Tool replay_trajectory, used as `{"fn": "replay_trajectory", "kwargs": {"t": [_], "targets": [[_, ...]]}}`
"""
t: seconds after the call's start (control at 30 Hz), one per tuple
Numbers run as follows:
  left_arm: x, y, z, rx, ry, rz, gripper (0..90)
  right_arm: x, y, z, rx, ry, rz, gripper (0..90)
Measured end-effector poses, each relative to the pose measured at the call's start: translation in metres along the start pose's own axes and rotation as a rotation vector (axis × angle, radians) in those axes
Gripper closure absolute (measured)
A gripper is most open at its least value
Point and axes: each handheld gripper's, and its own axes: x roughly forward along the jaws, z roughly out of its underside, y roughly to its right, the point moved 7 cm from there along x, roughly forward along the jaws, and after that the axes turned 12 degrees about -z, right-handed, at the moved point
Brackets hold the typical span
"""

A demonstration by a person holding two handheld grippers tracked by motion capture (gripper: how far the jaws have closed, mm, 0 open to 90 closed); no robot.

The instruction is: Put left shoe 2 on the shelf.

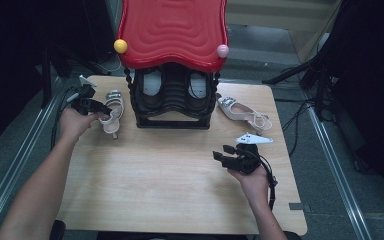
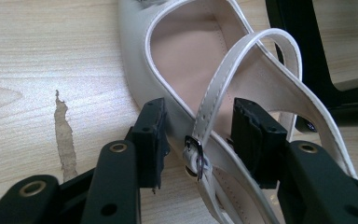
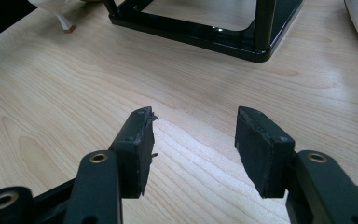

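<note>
Two tools, left tool straddling white shoe unclamped, right tool apart, no legible writing.

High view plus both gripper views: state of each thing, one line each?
left gripper: jaws astride the left shoe's side wall and buckle strap, not yet pressing
right gripper: jaws open, nothing between them, over bare table
left shoe: on the table left of the rack, strap buckled
right shoe: on the table right of the rack, untouched
shoe rack: upright, red top, pale shoes inside
</note>
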Motion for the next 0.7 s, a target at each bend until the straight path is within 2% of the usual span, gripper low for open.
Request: {"fn": "replay_trajectory", "kwargs": {"t": [0.07, 0.17, 0.23, 0.3, 0.33, 0.37, 0.4, 0.5, 0.53, 0.6, 0.63, 0.7], "targets": [[0.0, -0.002, 0.0, -0.004, -0.009, -0.013, 59.0, 0.0, 0.0, 0.001, -0.001, -0.001, 0.0, 48.1], [0.001, -0.003, 0.0, -0.036, -0.006, -0.048, 69.5, 0.0, -0.001, 0.001, -0.007, -0.005, 0.005, 48.1], [0.001, -0.004, 0.0, -0.03, -0.014, -0.076, 77.5, 0.0, -0.001, 0.001, -0.012, -0.002, 0.005, 48.2], [0.0, -0.007, 0.001, -0.044, -0.031, -0.066, 80.7, 0.0, -0.001, 0.001, -0.011, -0.003, 0.006, 48.1], [0.0, -0.007, 0.0, -0.07, -0.025, -0.056, 81.7, 0.0, 0.0, 0.001, -0.011, -0.004, 0.006, 48.1], [-0.001, -0.009, 0.001, -0.054, -0.043, -0.047, 81.9, 0.0, 0.0, 0.001, -0.011, -0.006, 0.008, 48.1], [0.0, -0.009, 0.001, -0.072, -0.038, -0.039, 81.7, 0.0, 0.0, 0.002, -0.008, -0.007, 0.008, 48.1], [-0.001, -0.011, 0.001, -0.076, -0.047, -0.031, 82.1, 0.001, 0.0, 0.002, -0.009, -0.009, 0.008, 48.1], [-0.001, -0.01, 0.0, -0.094, -0.041, -0.028, 82.4, 0.001, 0.001, 0.002, -0.008, -0.009, 0.009, 48.1], [-0.003, -0.012, 0.0, -0.079, -0.042, -0.02, 82.7, 0.001, 0.001, 0.002, -0.008, -0.008, 0.009, 48.1], [-0.004, -0.011, -0.001, -0.099, -0.025, -0.014, 82.8, 0.001, 0.001, 0.002, -0.008, -0.01, 0.01, 48.1], [-0.007, -0.01, -0.003, -0.107, -0.007, -0.016, 82.9, 0.001, 0.001, 0.002, -0.01, -0.009, 0.011, 48.1]]}}
